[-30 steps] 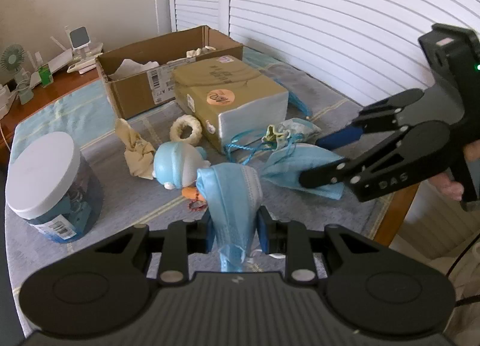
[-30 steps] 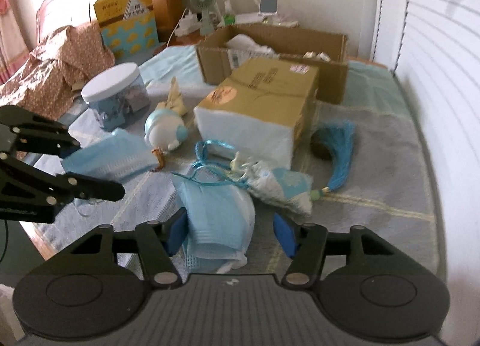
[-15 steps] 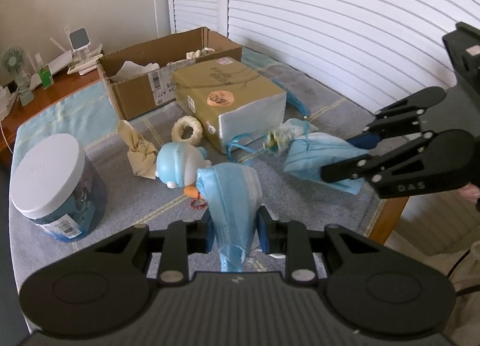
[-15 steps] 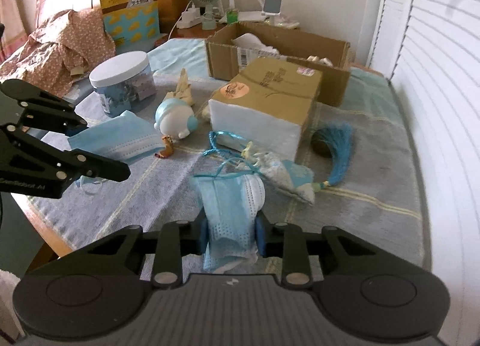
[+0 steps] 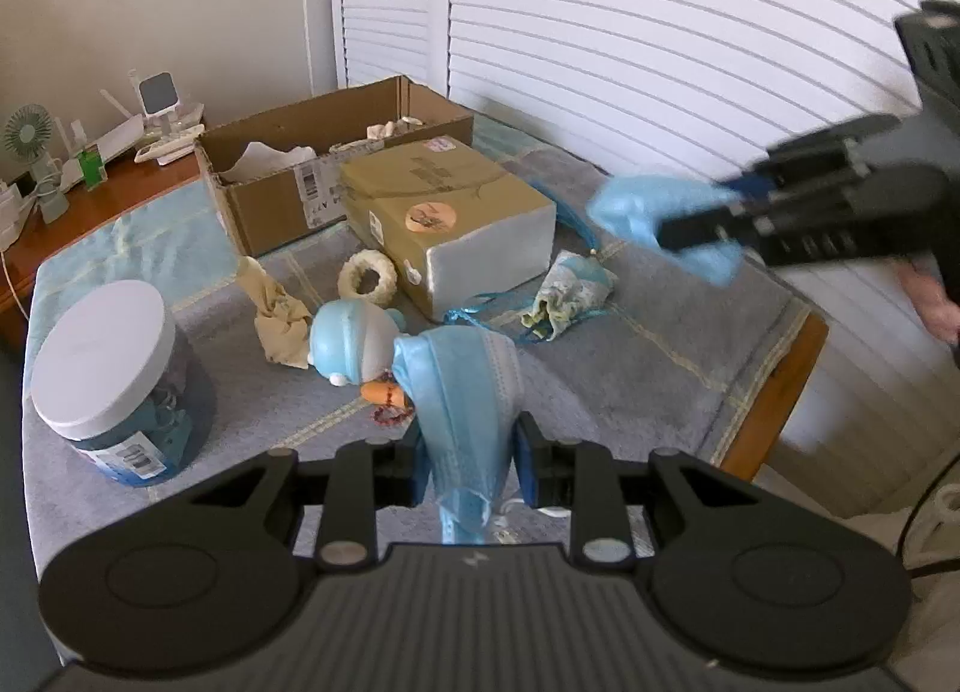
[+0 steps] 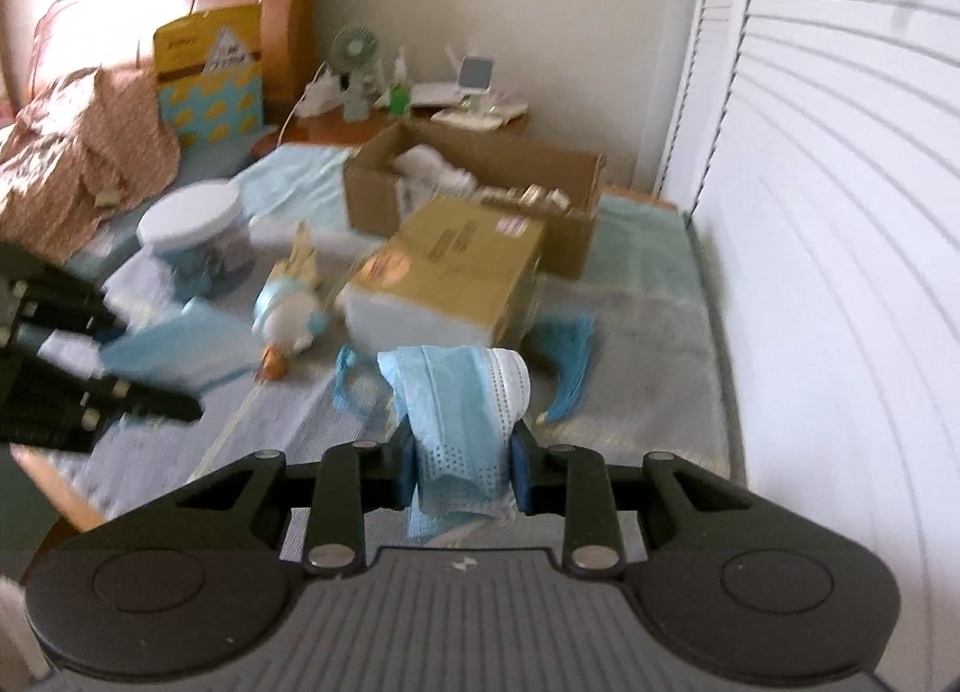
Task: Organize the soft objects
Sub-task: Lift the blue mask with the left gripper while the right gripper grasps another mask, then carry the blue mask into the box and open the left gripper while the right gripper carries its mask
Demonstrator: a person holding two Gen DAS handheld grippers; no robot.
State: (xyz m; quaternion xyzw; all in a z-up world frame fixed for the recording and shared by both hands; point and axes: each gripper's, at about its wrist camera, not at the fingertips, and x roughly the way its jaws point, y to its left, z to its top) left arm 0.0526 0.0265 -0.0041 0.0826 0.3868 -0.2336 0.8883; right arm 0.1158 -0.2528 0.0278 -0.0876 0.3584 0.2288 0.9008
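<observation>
Each tool is clamped on a crumpled pale-blue pleated face mask: the left tool [image 5: 467, 467] grips one mask [image 5: 462, 386], the right tool [image 6: 462, 476] another mask [image 6: 459, 404], both off the grey towel-covered desk [image 5: 660, 344]. White louvred doors [image 5: 660, 32] stand behind. An open cardboard box [image 5: 312, 152], taped parcel [image 5: 444, 212] and white-lidded jar [image 5: 114, 374] sit beyond.

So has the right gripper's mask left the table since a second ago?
Yes. The mask in the right gripper has lifted off the table, now higher against the taped box.
</observation>
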